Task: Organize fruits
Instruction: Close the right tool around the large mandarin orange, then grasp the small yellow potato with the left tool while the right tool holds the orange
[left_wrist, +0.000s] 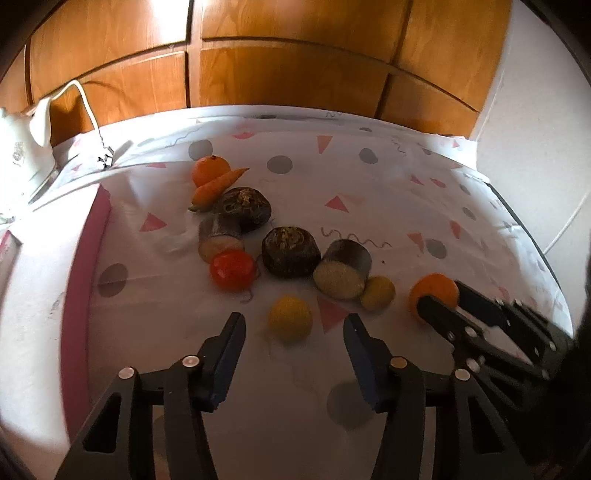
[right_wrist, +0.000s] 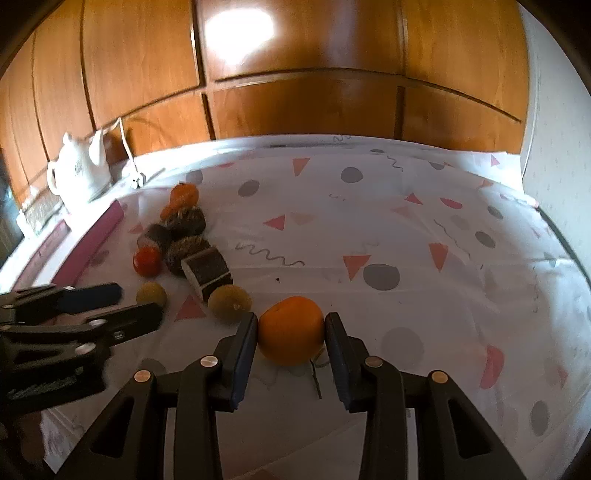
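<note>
My right gripper (right_wrist: 291, 326) is shut on an orange (right_wrist: 291, 335) that rests on the patterned tablecloth; it also shows in the left wrist view (left_wrist: 434, 291). My left gripper (left_wrist: 294, 325) is open and empty, with a yellow lemon (left_wrist: 290, 317) just ahead between its fingertips. A second lemon (left_wrist: 377, 291), a tomato (left_wrist: 233, 270), several dark cut root pieces (left_wrist: 291, 252), a carrot (left_wrist: 218, 186) and another orange (left_wrist: 210, 170) lie in a cluster beyond.
A pink tray (left_wrist: 83, 280) lies along the table's left side. A white kettle (right_wrist: 79, 166) with a cord stands at the back left. Wooden cabinet doors (right_wrist: 295, 74) rise behind the table. A white wall (right_wrist: 554, 147) is on the right.
</note>
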